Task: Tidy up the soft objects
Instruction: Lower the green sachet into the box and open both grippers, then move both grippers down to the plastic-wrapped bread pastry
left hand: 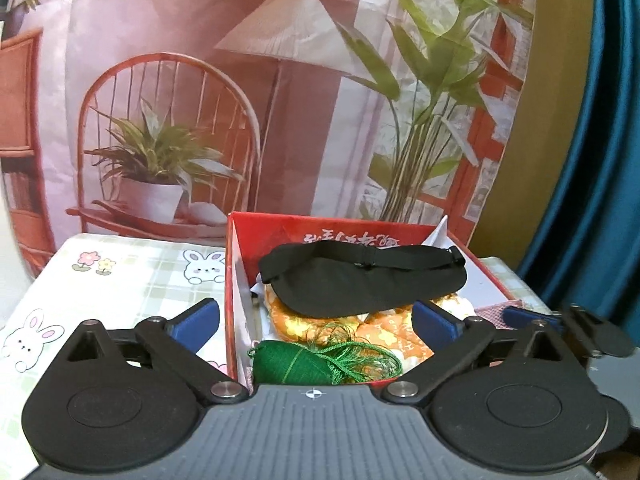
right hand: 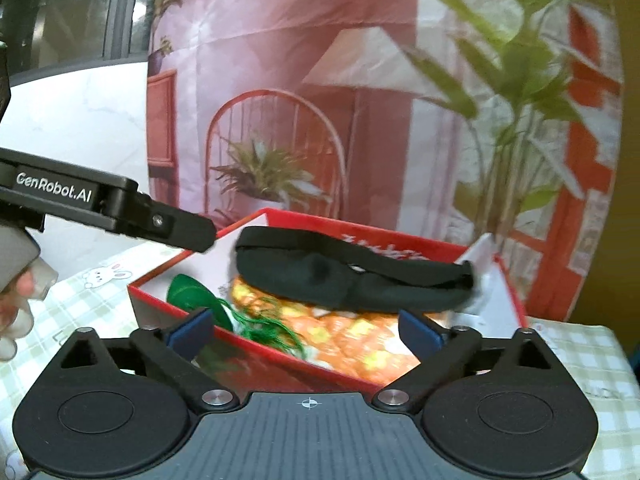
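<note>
A red cardboard box [left hand: 236,256] [right hand: 280,356] stands on the table. Inside lie a black sleep mask [left hand: 360,280] [right hand: 352,280] on top, an orange flowered soft item [left hand: 400,332] [right hand: 352,340] under it, and a green tasselled pouch [left hand: 296,362] [right hand: 192,292] at the near end. My left gripper [left hand: 316,322] is open and empty, its fingers straddling the box's near end. My right gripper [right hand: 308,334] is open and empty, just in front of the box's near wall. The left gripper's body [right hand: 120,208] shows at the left of the right wrist view.
The table has a checked cloth with rabbits and flowers [left hand: 120,272] [right hand: 580,360]. A printed backdrop with chair, lamp and plants [left hand: 240,100] hangs close behind the box. A blue curtain [left hand: 600,160] hangs at the right. A pink checked cloth [left hand: 490,312] lies right of the box.
</note>
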Demonstrator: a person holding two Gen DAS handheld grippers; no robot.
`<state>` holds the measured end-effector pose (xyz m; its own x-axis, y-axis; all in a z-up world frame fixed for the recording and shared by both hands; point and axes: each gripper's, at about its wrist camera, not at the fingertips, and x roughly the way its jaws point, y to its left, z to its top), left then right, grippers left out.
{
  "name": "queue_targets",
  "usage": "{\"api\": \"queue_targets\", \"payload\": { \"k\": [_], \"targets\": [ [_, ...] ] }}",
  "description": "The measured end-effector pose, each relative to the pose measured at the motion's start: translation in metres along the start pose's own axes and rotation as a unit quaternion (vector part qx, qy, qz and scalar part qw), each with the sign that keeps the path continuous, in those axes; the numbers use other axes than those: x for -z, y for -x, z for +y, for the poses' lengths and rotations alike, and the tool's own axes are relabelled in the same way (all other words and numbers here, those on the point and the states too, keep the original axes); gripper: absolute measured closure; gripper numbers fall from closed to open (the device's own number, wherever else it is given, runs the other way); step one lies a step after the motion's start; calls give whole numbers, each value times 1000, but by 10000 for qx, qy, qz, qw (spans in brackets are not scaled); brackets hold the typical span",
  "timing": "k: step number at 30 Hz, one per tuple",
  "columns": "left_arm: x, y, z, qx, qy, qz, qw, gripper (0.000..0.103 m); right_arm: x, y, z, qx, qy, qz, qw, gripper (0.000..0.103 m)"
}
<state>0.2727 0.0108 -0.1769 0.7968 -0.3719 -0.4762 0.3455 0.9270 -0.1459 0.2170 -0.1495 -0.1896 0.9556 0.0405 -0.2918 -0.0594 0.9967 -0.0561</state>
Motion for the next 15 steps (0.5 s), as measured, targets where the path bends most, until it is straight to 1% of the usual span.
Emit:
{"api": "queue_targets", "payload": {
  "k": [4, 8, 10, 13, 15],
  "targets": [
    [3, -1, -13, -282, 13, 145, 9995, 0, 9, 23, -13, 186, -28, -106, 9998, 0],
    [14, 4, -22, -96, 87, 140, 9998, 0, 23, 45, -31, 294, -157, -198, 9992, 0],
    [23, 7, -30, -116, 15, 149, 9998, 0, 31, 53, -39, 322, -186, -198, 9991, 0],
    [37, 10, -42, -193, -126, 91, 9997, 0, 45, 63, -51, 373, -208, -77, 9991, 0],
    [47, 11, -49, -188, -154, 117, 9996, 0, 55, 67, -59, 365, -228, 52, 9991, 0]
  ]
}}
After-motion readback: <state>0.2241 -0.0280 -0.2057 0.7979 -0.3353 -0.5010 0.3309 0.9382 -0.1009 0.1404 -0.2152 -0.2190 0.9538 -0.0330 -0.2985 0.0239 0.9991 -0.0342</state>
